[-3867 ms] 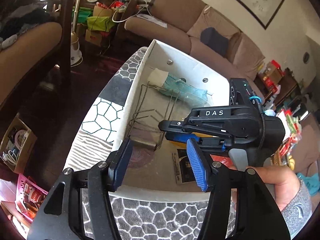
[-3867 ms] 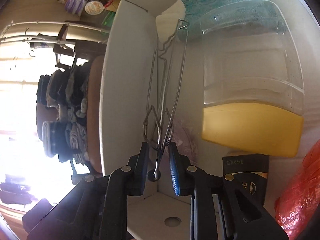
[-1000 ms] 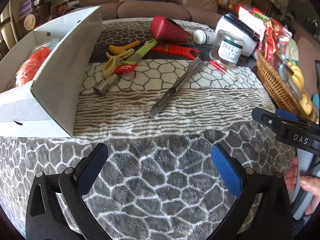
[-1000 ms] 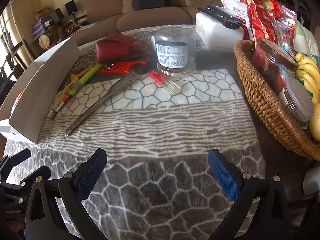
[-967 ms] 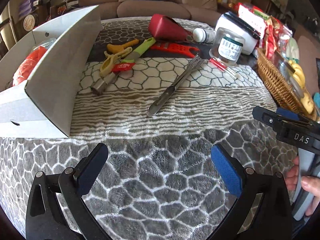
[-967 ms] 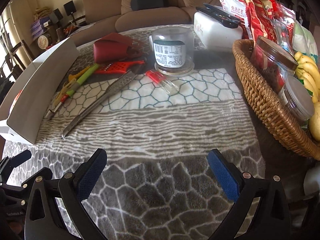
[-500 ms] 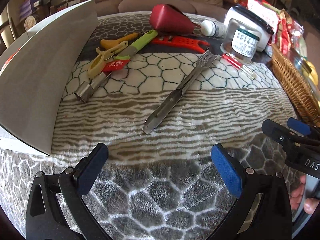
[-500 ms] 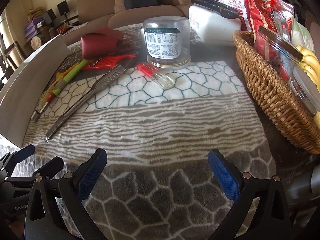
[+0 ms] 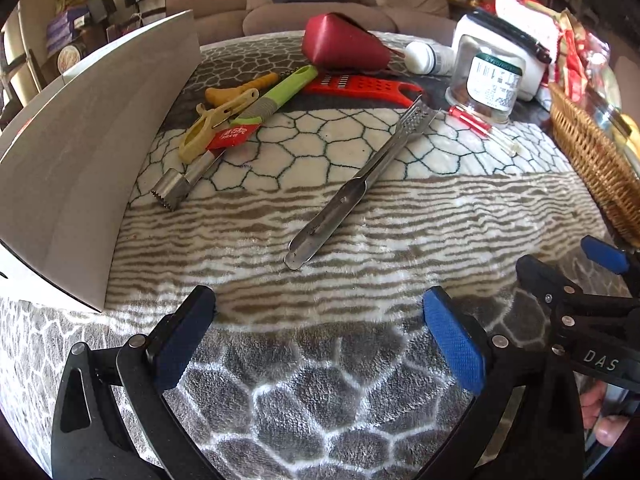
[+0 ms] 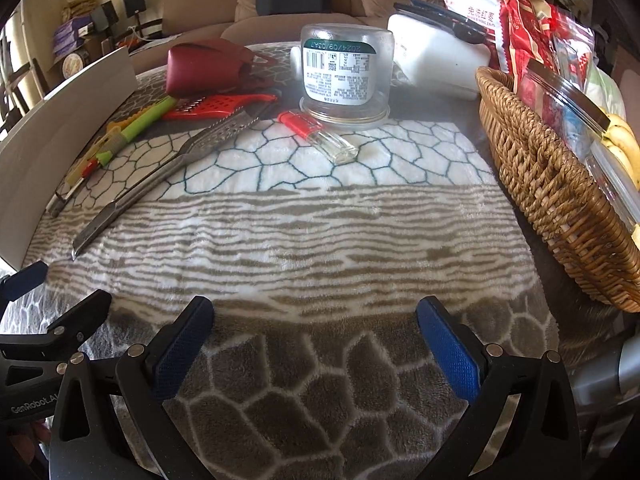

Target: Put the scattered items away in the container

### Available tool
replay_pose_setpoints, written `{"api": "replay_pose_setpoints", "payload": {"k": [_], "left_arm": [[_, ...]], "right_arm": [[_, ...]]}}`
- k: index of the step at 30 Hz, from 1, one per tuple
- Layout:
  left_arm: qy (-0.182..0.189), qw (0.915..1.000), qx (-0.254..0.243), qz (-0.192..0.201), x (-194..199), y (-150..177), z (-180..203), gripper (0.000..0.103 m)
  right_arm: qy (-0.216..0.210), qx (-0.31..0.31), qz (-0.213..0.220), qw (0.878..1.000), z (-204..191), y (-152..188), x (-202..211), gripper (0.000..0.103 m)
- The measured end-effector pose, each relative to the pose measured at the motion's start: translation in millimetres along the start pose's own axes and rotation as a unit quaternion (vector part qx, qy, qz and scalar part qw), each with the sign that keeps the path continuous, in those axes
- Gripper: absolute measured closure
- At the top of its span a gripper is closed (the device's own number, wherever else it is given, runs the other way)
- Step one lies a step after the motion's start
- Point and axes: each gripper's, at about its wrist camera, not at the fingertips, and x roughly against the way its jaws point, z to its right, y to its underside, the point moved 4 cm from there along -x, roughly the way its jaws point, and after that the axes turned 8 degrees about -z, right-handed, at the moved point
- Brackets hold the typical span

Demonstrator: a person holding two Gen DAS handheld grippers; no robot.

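Observation:
The white box (image 9: 80, 152) stands at the left, only its outer wall showing. Scattered on the patterned cloth lie a steel zester (image 9: 360, 184), a green-handled corer (image 9: 224, 136), a yellow peeler (image 9: 216, 120), a red grater (image 9: 360, 86), a red pouch (image 9: 344, 46) and a small red-capped glass bottle (image 10: 320, 136). My left gripper (image 9: 316, 340) hovers open just short of the zester's near end. My right gripper (image 10: 312, 344) is open too, low over the cloth, well short of the red-capped bottle. Nothing is held.
A clear jar (image 10: 344, 76) stands upside down behind the bottle, with a white lidded tub (image 10: 436, 60) beyond. A wicker basket (image 10: 560, 200) of snacks and bananas fills the right side. A small white bottle (image 9: 428, 58) lies near the pouch. A sofa sits behind.
Both grippers left the box, where the right one had been shut on a wire rack. They now face the cloth, open, and have crept forward toward the items.

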Motion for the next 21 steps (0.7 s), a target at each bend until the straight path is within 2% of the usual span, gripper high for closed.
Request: {"api": "replay_pose_setpoints", "payload": {"k": [6,21], "left_arm": [[-0.006,0.9999,0.015,0.0,-0.4,-0.2,0.3,0.0],[-0.006,0.9999,0.015,0.0,0.2,0.0,0.3,0.0]], "right_arm": [[-0.002,0.0,0.0,1.0,0.7,0.1,0.3,0.0],[-0.002,0.0,0.0,1.0,0.3,0.3,0.5,0.0]]}}
